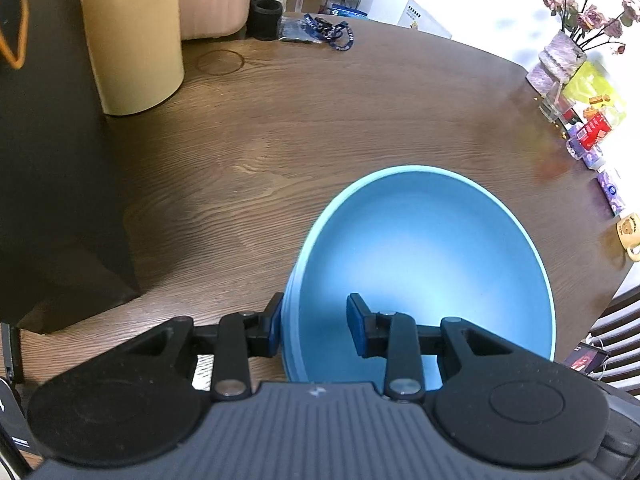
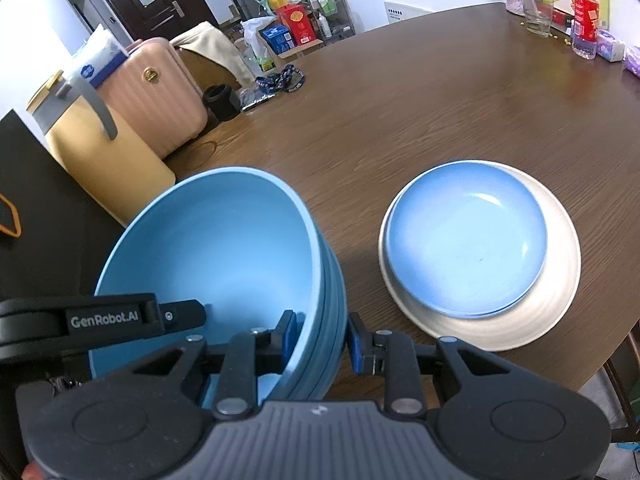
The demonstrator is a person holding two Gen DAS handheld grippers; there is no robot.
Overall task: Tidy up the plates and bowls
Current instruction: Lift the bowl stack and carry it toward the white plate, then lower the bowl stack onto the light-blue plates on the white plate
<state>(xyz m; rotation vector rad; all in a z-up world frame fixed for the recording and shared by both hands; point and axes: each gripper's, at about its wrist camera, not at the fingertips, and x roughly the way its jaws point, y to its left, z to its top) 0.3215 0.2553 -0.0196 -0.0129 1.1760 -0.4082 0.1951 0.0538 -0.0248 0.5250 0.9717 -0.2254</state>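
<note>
A large blue bowl [image 1: 432, 248] with a ribbed outer wall is gripped from two sides. My left gripper [image 1: 316, 320] is shut on its near-left rim, one pad outside and one inside the wall. On the opposite rim my right gripper [image 2: 322, 338] is shut on the same blue bowl [image 2: 208, 240], and the left gripper's black finger [image 2: 176, 316] reaches in from the left. To the right of the bowl a shallow blue plate [image 2: 466, 240] lies on a wider cream plate [image 2: 556, 312] on the brown wooden table [image 2: 400, 120].
A tall yellow jug [image 1: 132, 40] and a black bag [image 1: 44, 160] stand at the left. Behind them are a pink suitcase [image 2: 156, 88], a black cup [image 1: 266, 18] and a blue lanyard [image 1: 324, 32]. A vase of flowers [image 1: 560, 60], bottles and packets line the right edge.
</note>
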